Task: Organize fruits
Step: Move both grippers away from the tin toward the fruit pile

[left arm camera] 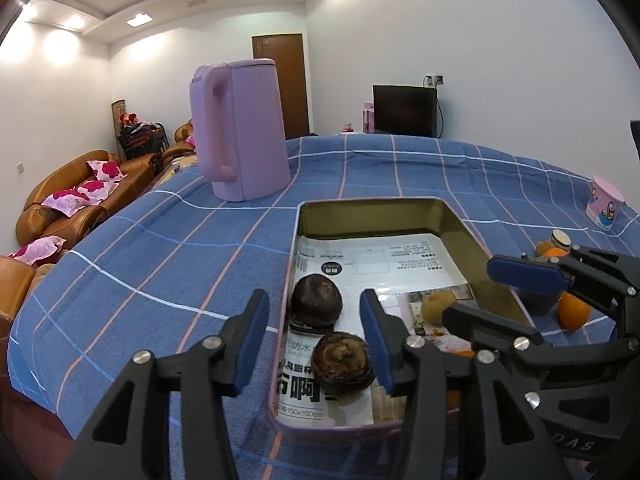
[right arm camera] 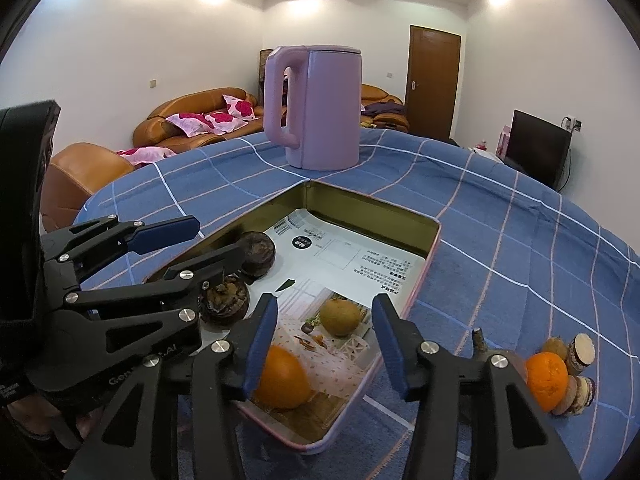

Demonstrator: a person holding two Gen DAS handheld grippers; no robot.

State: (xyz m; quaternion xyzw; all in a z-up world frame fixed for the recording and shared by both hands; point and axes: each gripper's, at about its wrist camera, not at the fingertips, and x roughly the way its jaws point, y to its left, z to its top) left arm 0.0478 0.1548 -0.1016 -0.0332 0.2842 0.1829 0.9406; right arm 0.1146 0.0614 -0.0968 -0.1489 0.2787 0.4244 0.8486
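Observation:
An open pink tin (left arm camera: 472,236) lined with printed paper lies on the blue checked tablecloth. Two dark brown fruits lie in it, one (left arm camera: 316,300) further in and one (left arm camera: 342,366) near the front. My left gripper (left arm camera: 316,344) hangs open over the front fruit, which sits close to its right pad with a gap on the other side. My right gripper (right arm camera: 326,348) is open over the tin's (right arm camera: 432,240) near corner. A blurred orange (right arm camera: 282,380) lies beside its left finger. A tan round fruit (right arm camera: 340,316) rests beyond it.
A tall lilac kettle (right arm camera: 320,108) stands behind the tin. To the right on the cloth lie another orange (right arm camera: 546,380), cut root slices (right arm camera: 582,354) and a small brown fruit (right arm camera: 554,350). A pink cup (left arm camera: 606,208) stands at the far right edge.

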